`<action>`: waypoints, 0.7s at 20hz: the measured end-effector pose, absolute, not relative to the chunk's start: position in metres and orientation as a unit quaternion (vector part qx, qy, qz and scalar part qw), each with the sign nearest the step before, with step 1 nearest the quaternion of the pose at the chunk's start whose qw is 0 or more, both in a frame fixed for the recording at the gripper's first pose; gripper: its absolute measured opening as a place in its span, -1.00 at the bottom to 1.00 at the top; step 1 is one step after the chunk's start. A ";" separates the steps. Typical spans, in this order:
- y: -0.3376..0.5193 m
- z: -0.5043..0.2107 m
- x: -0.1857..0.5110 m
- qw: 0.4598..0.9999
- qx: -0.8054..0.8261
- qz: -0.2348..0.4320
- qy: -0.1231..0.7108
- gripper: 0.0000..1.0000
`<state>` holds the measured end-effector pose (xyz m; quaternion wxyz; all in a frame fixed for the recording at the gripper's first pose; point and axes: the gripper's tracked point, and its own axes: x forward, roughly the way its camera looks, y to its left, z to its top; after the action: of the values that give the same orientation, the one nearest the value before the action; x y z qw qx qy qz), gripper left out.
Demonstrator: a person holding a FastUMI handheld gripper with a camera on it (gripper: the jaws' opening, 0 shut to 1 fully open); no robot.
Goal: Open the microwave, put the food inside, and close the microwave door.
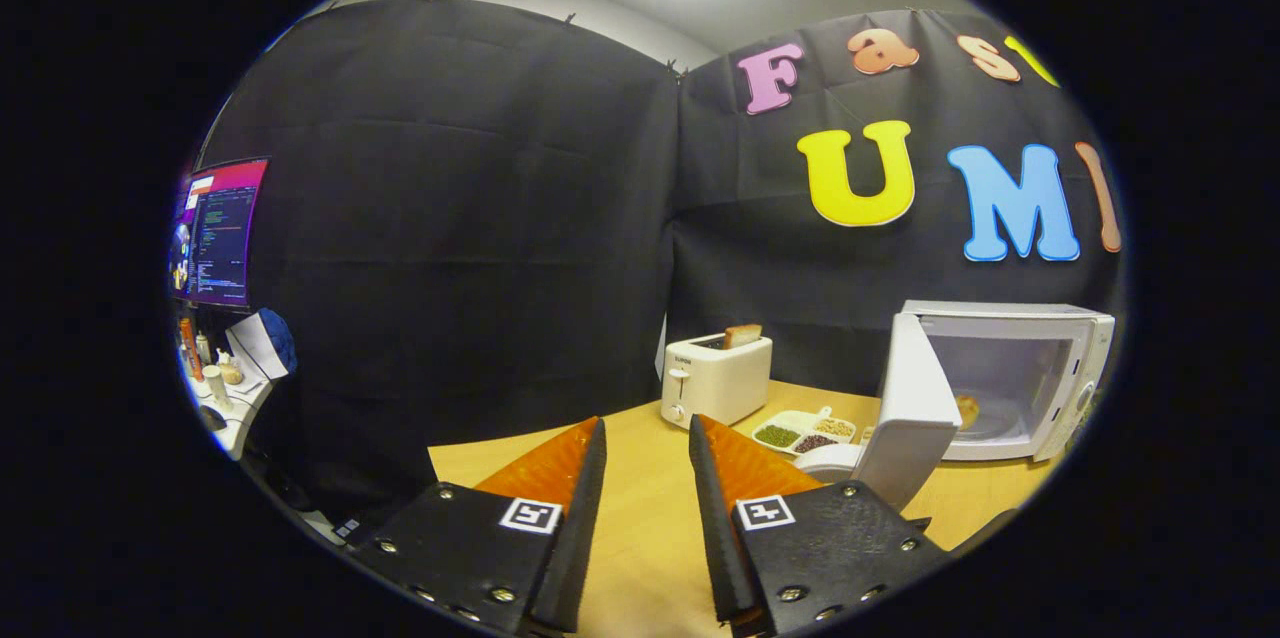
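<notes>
The white microwave stands on the wooden table, off to the right beyond my fingers. Its door is swung wide open toward me. A piece of food lies inside on the turntable. My gripper is open, held above the table with nothing between its fingers, and well to the left of the microwave door.
A white toaster with a slice of bread sticking up stands ahead of the fingers. A divided white dish of beans lies between toaster and microwave, with a white bowl beside the door. A monitor and a cluttered desk are far left.
</notes>
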<state>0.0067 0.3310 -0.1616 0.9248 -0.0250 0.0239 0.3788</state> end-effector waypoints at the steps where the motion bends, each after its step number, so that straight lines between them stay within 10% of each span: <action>1: 0.326 -0.168 0.010 0.929 -0.023 0.369 0.033 -0.12; 6: 0.308 -0.192 0.023 0.934 0.011 0.349 0.076 -0.85; 14: 0.231 -0.196 0.036 0.966 -0.031 0.251 0.054 -0.98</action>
<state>0.0359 0.2307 -0.1958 0.9661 -0.0306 0.0540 0.2506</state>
